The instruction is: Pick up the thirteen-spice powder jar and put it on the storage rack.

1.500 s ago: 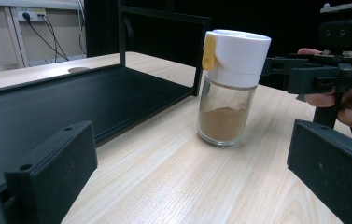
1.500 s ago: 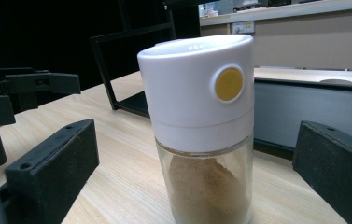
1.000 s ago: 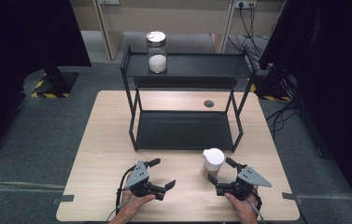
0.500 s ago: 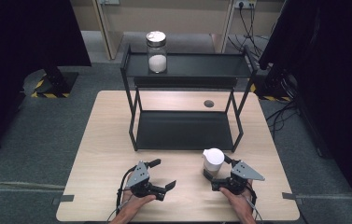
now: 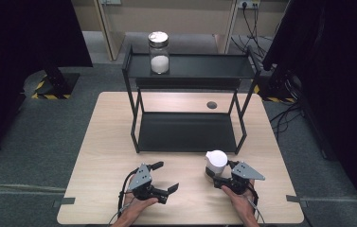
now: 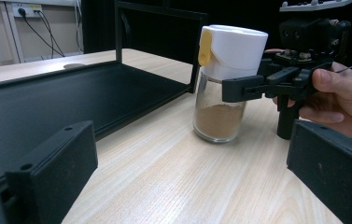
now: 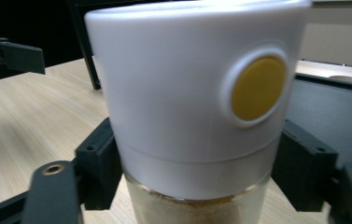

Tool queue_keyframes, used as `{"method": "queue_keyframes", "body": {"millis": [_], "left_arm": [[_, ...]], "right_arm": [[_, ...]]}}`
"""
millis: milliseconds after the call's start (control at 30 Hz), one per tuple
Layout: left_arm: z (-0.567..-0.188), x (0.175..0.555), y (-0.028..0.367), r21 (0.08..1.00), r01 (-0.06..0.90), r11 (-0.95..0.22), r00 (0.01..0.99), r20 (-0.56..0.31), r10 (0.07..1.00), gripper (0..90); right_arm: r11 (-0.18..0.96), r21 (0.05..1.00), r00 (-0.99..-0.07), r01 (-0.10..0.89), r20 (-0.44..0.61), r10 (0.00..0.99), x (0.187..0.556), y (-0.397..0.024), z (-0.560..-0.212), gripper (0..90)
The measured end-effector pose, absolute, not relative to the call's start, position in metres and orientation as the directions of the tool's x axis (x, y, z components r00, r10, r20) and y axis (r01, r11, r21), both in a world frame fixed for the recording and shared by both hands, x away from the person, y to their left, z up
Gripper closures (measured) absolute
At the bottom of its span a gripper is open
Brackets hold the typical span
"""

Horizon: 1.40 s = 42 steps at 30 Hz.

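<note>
A glass spice jar [image 5: 216,162] with a white cap and a yellow button stands on the table just in front of the rack, with brown powder in its bottom [image 6: 219,121]. My right gripper [image 5: 215,173] is shut on it: the black pads [image 7: 100,169] press the jar [image 7: 187,93] from both sides just under the cap. Its jaws have just been closing with the jar between them. The left gripper view shows that grip from the side, right gripper [image 6: 250,87] against glass. My left gripper [image 5: 165,177] rests open near the front edge, nothing between its jaws [image 6: 187,177].
A black two-level metal rack [image 5: 188,132] stands mid-table. On its top shelf sits a glass jar [image 5: 158,52] with a metal lid and white contents. A dark round hole [image 5: 211,105] marks the tabletop behind the rack. Bare wood [image 5: 105,142] lies left of the rack.
The right gripper's jaws have closed onto the spice jar, which stood between open jaws before. The left gripper has not moved.
</note>
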State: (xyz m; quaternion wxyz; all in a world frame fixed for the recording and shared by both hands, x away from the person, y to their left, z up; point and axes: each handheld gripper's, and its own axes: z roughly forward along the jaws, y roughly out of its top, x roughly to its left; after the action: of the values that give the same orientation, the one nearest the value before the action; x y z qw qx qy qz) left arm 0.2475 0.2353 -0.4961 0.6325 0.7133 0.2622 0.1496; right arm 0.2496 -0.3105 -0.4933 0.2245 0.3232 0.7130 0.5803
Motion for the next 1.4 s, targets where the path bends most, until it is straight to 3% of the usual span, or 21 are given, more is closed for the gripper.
{"method": "queue_keyframes", "body": {"millis": [533,1400], "left_arm": [[-0.497,0.247,0.236,0.981,0.186,-0.057,0.817,-0.122,0.564,1.3],[-0.498,0.248,0.236,0.979,0.196,-0.049,0.815,-0.135,0.564,1.4]], "right_arm": [[0.099,0.978,-0.692,0.182,0.056,0.72,0.243,-0.311,-0.482,30.7],[0.082,0.987,-0.729,0.137,0.045,0.683,0.249,-0.309,-0.432,30.8]]}}
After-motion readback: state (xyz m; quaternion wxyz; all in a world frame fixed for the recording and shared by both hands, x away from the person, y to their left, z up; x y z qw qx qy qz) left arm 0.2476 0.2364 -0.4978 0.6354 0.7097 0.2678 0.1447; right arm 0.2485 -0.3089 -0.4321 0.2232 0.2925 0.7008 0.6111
